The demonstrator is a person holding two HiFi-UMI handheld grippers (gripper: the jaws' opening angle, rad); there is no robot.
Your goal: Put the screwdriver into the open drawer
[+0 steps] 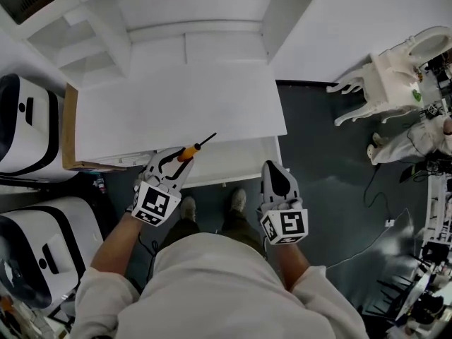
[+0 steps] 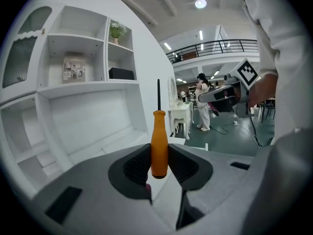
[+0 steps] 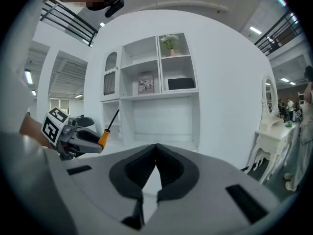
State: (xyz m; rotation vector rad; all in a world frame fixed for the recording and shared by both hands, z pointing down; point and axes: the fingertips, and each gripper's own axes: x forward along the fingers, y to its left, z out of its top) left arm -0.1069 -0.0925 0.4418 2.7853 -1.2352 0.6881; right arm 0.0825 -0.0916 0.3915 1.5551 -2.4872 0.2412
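Note:
The screwdriver (image 1: 191,150) has an orange handle and a thin black shaft. My left gripper (image 1: 176,162) is shut on its handle, and the shaft points up and away over the front edge of the white desk (image 1: 176,104). In the left gripper view the handle (image 2: 159,143) stands upright between the pads. The open drawer (image 1: 240,159) juts out below the desk front, just right of the screwdriver. My right gripper (image 1: 276,179) hovers near the drawer's right end, and its jaws (image 3: 156,168) are shut with nothing between them.
A white shelf unit (image 1: 191,20) rises behind the desk. White rounded machines (image 1: 28,126) stand at the left. A white ornate table (image 1: 392,76) and a cable (image 1: 374,182) on the dark floor are at the right. The person's feet (image 1: 212,205) are under the desk front.

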